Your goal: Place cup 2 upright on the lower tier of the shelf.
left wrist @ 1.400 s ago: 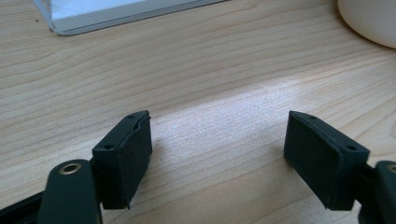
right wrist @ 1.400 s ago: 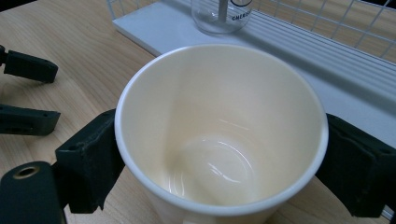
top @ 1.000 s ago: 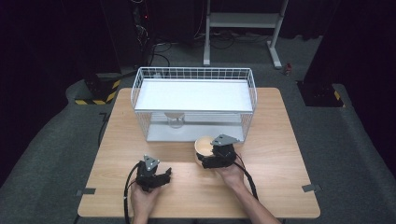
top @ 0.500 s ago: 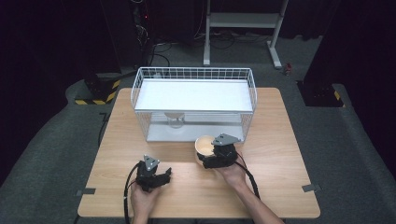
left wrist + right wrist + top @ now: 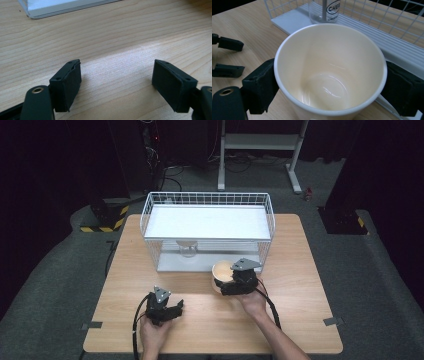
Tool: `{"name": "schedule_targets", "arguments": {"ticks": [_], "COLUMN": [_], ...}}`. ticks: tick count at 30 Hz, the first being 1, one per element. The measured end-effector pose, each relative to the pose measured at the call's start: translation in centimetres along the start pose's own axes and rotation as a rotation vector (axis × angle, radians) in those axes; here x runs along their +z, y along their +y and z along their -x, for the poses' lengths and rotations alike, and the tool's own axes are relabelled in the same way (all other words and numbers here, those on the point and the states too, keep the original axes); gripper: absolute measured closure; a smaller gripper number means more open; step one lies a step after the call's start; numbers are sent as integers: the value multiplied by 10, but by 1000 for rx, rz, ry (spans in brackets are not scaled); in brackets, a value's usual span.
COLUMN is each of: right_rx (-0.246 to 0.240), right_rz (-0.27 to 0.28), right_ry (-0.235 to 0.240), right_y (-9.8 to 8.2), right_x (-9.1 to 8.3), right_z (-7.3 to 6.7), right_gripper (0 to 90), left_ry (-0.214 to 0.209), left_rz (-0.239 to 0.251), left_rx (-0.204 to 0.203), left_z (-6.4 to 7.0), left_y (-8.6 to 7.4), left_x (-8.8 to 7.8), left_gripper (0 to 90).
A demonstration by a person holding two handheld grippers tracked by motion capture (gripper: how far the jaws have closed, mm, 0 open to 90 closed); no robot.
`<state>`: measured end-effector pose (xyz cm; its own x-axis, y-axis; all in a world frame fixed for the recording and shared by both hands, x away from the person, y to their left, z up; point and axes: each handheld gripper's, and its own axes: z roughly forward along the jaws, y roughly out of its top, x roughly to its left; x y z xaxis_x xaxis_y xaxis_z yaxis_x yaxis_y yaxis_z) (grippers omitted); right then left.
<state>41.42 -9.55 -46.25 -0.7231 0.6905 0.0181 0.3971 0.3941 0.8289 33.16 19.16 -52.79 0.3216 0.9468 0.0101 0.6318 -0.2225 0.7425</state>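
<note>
Item: cream-coloured paper cup (image 5: pixel 329 72), upright, mouth up, empty. Location: between the jaws of the right gripper (image 5: pixel 231 281), one black pad pressed on each side of the wall just under the rim; the grip looks firm.

Relation for the next move: white wire basket with a flat white tray floor (image 5: pixel 207 202) lies just beyond the fingers, its near wall close to the cup. A clear plastic cup with black lettering (image 5: pixel 324 10) stands inside, straight ahead.

Left gripper (image 5: pixel 162 306): well apart, low over the light wooden table (image 5: pixel 105 37), jaws half spread, holding nothing.
</note>
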Motion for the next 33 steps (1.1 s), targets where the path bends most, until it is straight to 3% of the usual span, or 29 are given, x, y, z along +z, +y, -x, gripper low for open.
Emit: {"name": "schedule_targets", "arguments": {"ticks": [15, 33], "right_rx": [35, 62], "right_rz": [-22, -39], "right_ry": [-60, -102], "right_y": [6, 9], "right_x": [5, 11], "right_z": [17, 26], "right_gripper": [100, 100], "left_ry": [1, 2], "left_rz": [0, 1], "left_rx": [-6, -9], "left_z": [0, 0], "left_y": [0, 0], "left_x": [0, 0], "left_gripper": [242, 244]}}
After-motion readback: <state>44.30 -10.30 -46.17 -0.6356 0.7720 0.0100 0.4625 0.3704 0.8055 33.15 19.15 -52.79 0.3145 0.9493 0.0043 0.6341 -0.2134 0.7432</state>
